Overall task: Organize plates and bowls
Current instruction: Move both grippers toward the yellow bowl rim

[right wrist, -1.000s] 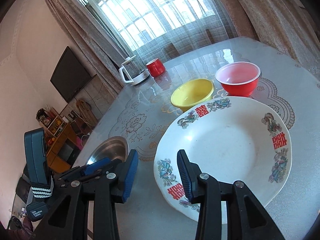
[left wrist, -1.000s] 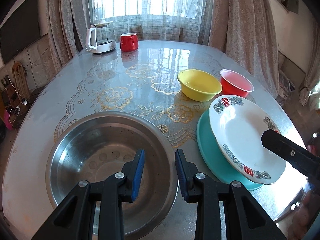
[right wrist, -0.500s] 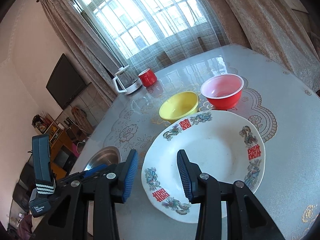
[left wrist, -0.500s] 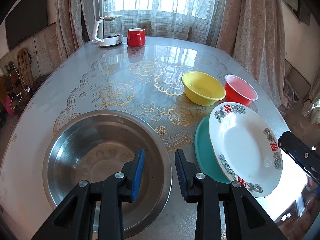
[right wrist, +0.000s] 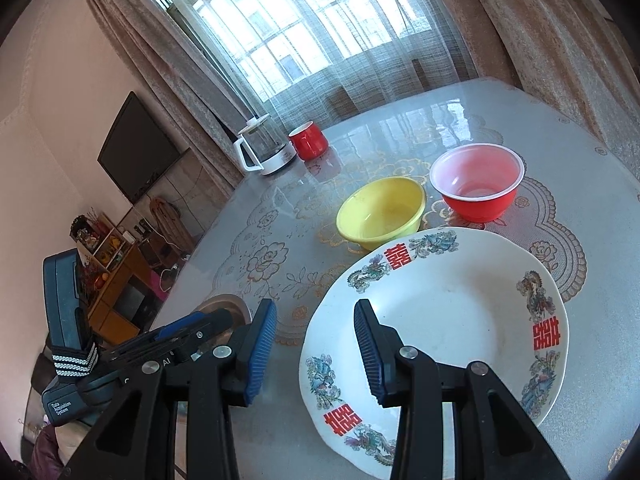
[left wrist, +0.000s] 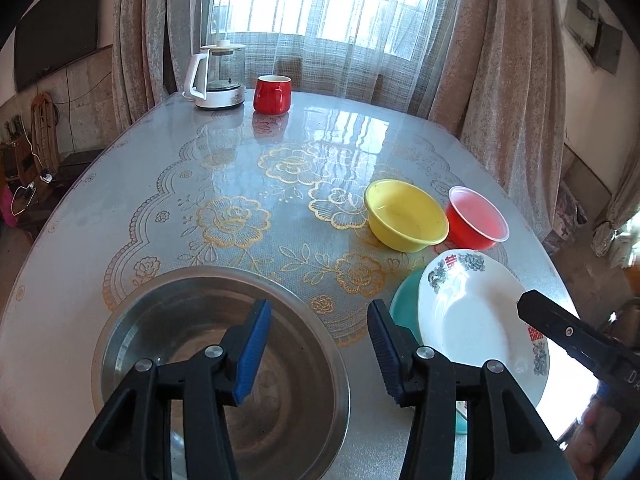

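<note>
Steel basin [left wrist: 224, 364] at 7 o'clock on the table [left wrist: 132, 184], under the left gripper [left wrist: 318, 344], spread wide, holding nothing. Kettle [left wrist: 218, 76] and red mug [left wrist: 273, 94] at 11 o'clock by the window. Yellow bowl [left wrist: 406, 216] at 2 o'clock, touching or just beside the red bowl [left wrist: 476, 218]. White plate [left wrist: 476, 316] at 4 o'clock, resting on a teal plate [left wrist: 404, 300]. Right gripper [right wrist: 314, 340] wide too, empty, one finger over the white plate's near rim, the other outside it, above the table.
</note>
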The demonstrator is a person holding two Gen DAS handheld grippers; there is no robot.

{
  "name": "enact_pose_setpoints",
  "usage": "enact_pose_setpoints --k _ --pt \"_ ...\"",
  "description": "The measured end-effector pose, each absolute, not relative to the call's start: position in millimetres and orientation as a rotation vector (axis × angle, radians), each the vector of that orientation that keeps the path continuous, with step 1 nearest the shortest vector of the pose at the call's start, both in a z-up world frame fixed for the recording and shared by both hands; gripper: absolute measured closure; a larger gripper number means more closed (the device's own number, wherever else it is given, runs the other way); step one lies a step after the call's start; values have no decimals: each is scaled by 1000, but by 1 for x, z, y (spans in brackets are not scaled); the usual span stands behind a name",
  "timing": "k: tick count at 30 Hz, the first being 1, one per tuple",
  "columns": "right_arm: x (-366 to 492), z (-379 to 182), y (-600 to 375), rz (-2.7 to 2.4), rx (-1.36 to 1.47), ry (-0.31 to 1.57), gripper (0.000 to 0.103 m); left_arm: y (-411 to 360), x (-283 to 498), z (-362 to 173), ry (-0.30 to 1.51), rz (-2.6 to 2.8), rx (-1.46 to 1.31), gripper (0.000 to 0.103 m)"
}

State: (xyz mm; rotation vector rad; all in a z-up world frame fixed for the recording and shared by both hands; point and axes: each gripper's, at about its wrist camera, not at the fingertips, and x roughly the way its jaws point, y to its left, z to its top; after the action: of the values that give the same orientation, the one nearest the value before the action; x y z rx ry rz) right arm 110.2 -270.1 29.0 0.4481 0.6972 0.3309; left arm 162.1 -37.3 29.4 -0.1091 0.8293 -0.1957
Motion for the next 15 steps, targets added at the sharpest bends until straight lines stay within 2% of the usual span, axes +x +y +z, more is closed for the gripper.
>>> enact_pose_setpoints --k 13,15 --pt "176 35 -314 230 560 724 62 -41 217 20 910 -252 -153 51" --pt "189 32 -316 210 577 742 62 -44 227 22 911 -285 -183 57"
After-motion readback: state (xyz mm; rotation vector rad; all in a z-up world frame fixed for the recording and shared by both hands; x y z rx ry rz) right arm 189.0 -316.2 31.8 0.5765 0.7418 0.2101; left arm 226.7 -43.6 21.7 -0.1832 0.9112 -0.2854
